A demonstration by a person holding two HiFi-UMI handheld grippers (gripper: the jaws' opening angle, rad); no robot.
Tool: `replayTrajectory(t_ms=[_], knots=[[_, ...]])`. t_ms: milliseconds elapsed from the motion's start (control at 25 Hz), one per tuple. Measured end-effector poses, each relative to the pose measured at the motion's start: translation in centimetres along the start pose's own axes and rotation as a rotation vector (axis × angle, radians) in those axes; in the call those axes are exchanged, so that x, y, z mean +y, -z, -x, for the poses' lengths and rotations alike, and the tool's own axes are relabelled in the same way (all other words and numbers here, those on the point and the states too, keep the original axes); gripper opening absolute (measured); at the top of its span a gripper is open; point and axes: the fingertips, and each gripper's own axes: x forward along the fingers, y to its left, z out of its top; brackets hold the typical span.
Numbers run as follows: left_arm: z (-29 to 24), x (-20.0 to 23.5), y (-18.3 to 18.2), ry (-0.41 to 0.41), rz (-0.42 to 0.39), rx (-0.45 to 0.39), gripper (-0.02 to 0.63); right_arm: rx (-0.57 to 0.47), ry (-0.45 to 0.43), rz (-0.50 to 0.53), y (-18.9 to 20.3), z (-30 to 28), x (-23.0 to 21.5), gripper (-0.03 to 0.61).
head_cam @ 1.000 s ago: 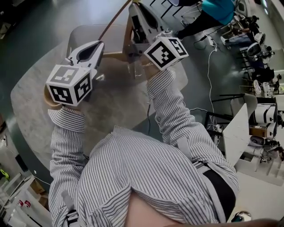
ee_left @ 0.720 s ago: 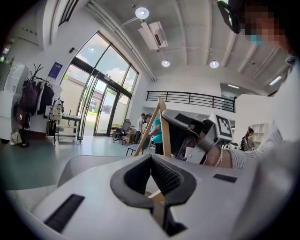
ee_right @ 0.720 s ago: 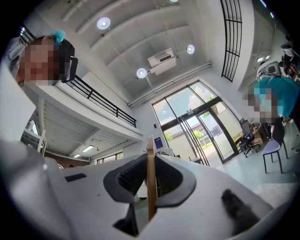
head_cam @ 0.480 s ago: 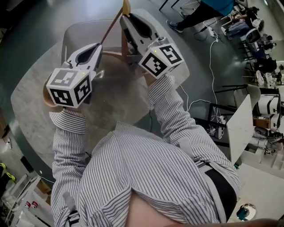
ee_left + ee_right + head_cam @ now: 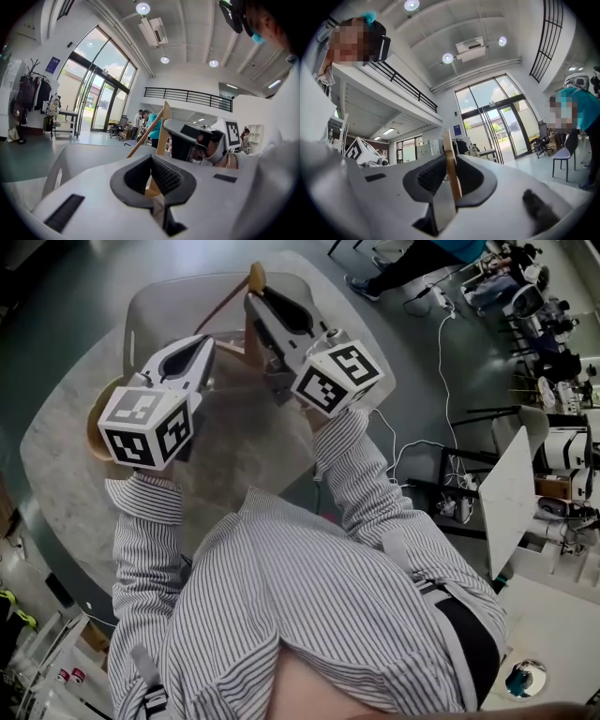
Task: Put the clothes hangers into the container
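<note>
A wooden clothes hanger (image 5: 254,279) stands over the pale translucent container (image 5: 150,307) on the round stone table (image 5: 66,460). My right gripper (image 5: 263,313) is shut on the hanger's flat wooden arm (image 5: 451,171). Its jaws have just been opening a little, with the wood still upright between the pads. My left gripper (image 5: 199,356) is lower and to the left. A tan wooden piece (image 5: 151,188) sits pinched in its narrow jaw gap. From that gripper the hanger (image 5: 162,127) and its thin rod rise beside the right gripper (image 5: 190,140). The container's inside is hidden.
The table's curved edge (image 5: 309,474) runs close to the person's striped shirt. Cables (image 5: 412,442) trail on the grey floor at the right, near white benches with equipment (image 5: 553,474). A person in a teal top (image 5: 441,254) stands at the far right.
My right gripper has come down and toward the left gripper with the hanger, whose tip now shows over the container. The left gripper has sunk slightly.
</note>
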Motion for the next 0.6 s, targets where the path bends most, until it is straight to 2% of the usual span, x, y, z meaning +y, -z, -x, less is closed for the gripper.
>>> replayTrajectory(t_ms=[240,600], knots=[[1.2,-0.5,1.0,-0.011,0.026,0.001,0.011,0.042,0.017,0.083,1.5,1.8,1.5,0.069],[3.1,-1.6,2.9,0.004,0.048,0.025,0.011,0.133,0.021,0.111,4.5,4.2,3.3,0.067]])
